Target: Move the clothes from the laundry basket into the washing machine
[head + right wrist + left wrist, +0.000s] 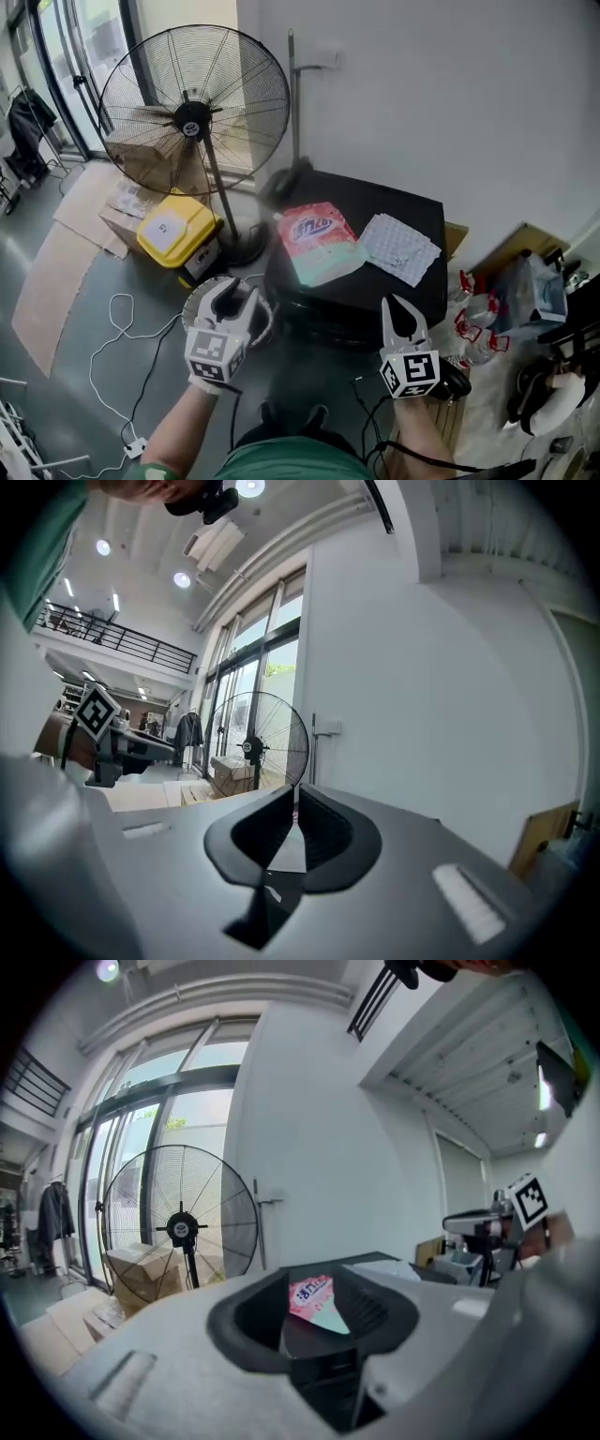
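Ahead of you a grey floor (84, 394) runs to a white wall (450, 94), with glass doors (89, 56) at the far left and a big fan (192, 117) standing before them. Flat cardboard (52, 281) and a white cable (122, 323) lie on the floor. The washer (394, 202), black with its lid down, stands against the wall just right of the fan. On the lid a pink bag (317, 239) lies by the left edge, and a white sheet (400, 247) lies just beside it, nearer the right edge. Left of the washer, by the fan's foot, sits a yellow bin (173, 227) with its lid shut, and behind it a cardboard box (150, 159); you cannot see into either. A pale round rim (192, 305) shows under your left gripper (230, 298) (317, 1288), too blurred to name. That gripper's jaws are spread with nothing between them. Your right gripper (403, 319) (294, 808) has its jaws pressed together, empty. Both hang short of the washer's near edge.
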`<action>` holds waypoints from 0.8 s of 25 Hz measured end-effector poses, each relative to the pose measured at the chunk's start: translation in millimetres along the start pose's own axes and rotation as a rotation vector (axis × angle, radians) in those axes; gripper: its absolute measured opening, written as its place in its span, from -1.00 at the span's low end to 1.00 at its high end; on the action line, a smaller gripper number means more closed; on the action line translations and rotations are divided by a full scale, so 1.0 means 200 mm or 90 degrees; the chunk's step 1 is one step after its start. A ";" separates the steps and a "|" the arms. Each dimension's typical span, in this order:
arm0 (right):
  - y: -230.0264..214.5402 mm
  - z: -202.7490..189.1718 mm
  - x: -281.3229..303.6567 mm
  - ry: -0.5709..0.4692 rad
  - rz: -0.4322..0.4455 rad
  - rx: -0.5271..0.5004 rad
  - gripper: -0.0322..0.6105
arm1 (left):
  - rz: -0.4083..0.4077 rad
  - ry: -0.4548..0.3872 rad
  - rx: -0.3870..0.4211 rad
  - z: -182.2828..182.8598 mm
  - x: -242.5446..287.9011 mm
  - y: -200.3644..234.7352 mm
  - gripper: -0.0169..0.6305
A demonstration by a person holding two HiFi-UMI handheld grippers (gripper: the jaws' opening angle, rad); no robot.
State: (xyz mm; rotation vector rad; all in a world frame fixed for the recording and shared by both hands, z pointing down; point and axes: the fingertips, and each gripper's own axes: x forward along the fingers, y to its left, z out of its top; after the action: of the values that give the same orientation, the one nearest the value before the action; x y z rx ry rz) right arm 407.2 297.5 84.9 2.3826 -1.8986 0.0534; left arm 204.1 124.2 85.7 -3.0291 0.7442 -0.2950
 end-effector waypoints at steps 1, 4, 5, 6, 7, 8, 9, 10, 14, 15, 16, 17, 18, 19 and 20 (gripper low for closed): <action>-0.01 0.03 0.00 -0.006 -0.003 -0.001 -0.85 | 0.001 -0.004 0.002 0.02 0.00 0.01 -0.50; -0.03 0.11 0.00 -0.021 -0.015 0.001 -0.85 | 0.004 -0.014 0.004 0.07 0.01 0.05 -0.50; -0.03 0.12 0.00 -0.025 -0.018 0.003 -0.85 | 0.005 -0.016 0.003 0.08 0.01 0.06 -0.50; -0.03 0.13 -0.01 -0.027 -0.020 0.005 -0.85 | 0.006 -0.018 0.002 0.09 0.02 0.07 -0.50; -0.03 0.15 -0.01 -0.030 -0.022 0.008 -0.85 | 0.007 -0.019 0.001 0.09 0.02 0.07 -0.50; -0.04 0.15 -0.01 -0.031 -0.024 0.012 -0.85 | 0.005 -0.019 0.000 0.09 0.02 0.08 -0.50; -0.04 0.16 -0.01 -0.032 -0.026 0.016 -0.85 | 0.004 -0.019 -0.002 0.09 0.02 0.08 -0.50; -0.04 0.17 -0.02 -0.033 -0.028 0.020 -0.85 | 0.003 -0.019 -0.003 0.09 0.02 0.08 -0.50; -0.02 0.18 -0.02 -0.037 -0.037 0.038 -0.85 | 0.003 -0.020 -0.006 0.09 0.02 0.12 -0.50; -0.02 0.19 -0.02 -0.037 -0.038 0.040 -0.85 | 0.003 -0.021 -0.007 0.10 0.03 0.13 -0.50; -0.02 0.19 -0.02 -0.036 -0.038 0.039 -0.85 | 0.002 -0.021 -0.007 0.10 0.03 0.13 -0.50; -0.02 0.19 -0.01 -0.034 -0.039 0.038 -0.85 | 0.001 -0.021 -0.007 0.10 0.04 0.13 -0.50; -0.02 0.19 -0.01 -0.033 -0.039 0.037 -0.85 | 0.000 -0.021 -0.008 0.10 0.04 0.13 -0.50; -0.02 0.19 -0.01 -0.033 -0.039 0.035 -0.85 | -0.001 -0.020 -0.008 0.10 0.04 0.13 -0.50; -0.02 0.19 -0.01 -0.033 -0.039 0.033 -0.85 | -0.002 -0.020 -0.008 0.10 0.04 0.13 -0.50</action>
State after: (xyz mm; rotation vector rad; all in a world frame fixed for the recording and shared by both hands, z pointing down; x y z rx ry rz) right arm 408.4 296.7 45.9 2.4987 -1.8665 0.0376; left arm 203.0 95.9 67.0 -3.0396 0.7421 -0.2437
